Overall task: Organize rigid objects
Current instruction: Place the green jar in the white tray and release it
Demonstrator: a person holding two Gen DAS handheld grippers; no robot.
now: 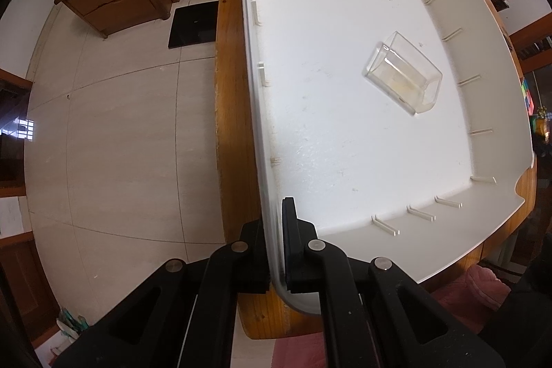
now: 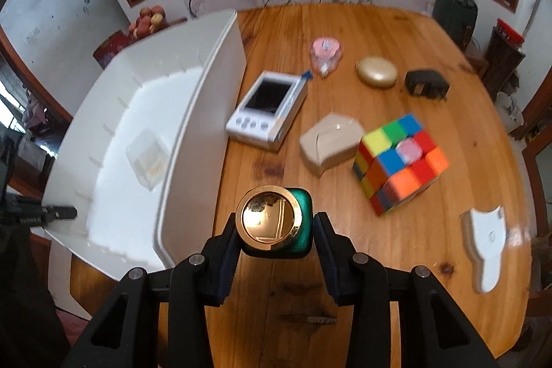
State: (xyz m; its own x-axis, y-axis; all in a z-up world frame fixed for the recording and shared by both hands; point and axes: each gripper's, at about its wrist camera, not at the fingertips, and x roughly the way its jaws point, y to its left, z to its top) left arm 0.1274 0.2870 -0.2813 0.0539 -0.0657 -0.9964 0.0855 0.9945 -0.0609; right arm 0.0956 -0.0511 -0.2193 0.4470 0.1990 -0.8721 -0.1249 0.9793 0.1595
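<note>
A large white bin (image 1: 345,112) stands on the wooden table (image 2: 345,264); a clear plastic box (image 1: 402,73) lies inside it, also in the right wrist view (image 2: 148,157). My left gripper (image 1: 274,250) is shut on the bin's near-left rim, one finger inside and one outside the wall. It shows at the bin's edge in the right wrist view (image 2: 51,214). My right gripper (image 2: 276,230) is shut on a green jar with a gold lid (image 2: 272,223), held above the table just right of the bin (image 2: 193,133).
On the table right of the bin lie a white digital device (image 2: 267,107), a beige box (image 2: 329,142), a colour cube (image 2: 400,162), a pink item (image 2: 326,52), a gold oval case (image 2: 376,71), a black adapter (image 2: 426,83) and a white flat piece (image 2: 484,244).
</note>
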